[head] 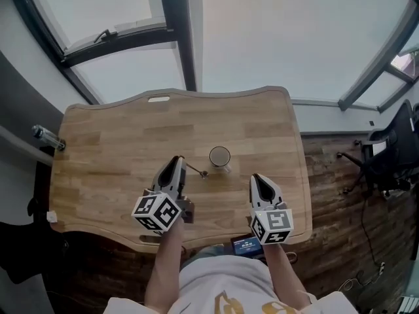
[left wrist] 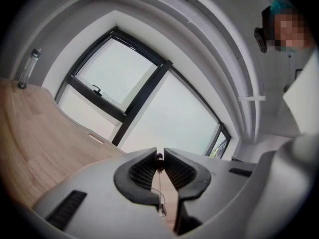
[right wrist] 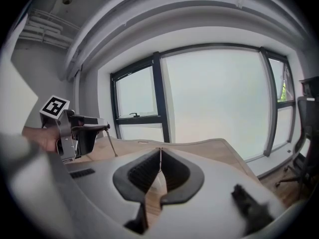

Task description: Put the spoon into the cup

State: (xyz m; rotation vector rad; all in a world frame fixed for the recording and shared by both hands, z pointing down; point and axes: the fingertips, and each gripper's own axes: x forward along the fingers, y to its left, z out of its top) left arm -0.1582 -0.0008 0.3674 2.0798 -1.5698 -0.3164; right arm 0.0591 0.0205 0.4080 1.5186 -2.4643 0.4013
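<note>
One spoon (head: 196, 171) is clenched by its handle in the left gripper (head: 177, 161), its bowl just left of the single cup (head: 220, 156) standing on the wooden table (head: 111, 142). The right gripper (head: 256, 178) is closed on nothing. Both grippers carry black-and-white square markers (head: 157, 212).

The left gripper (left wrist: 160, 151) has its jaws pressed together on the top end of a thin spoon (left wrist: 162, 209), which hangs down between them, bowl lowest. The wooden table (left wrist: 35, 133) runs along the left, with a bottle (left wrist: 28, 67) upright at its far left edge. Beyond is a dark-framed window (left wrist: 117, 68); a person (left wrist: 286, 29) shows at upper right.
</note>
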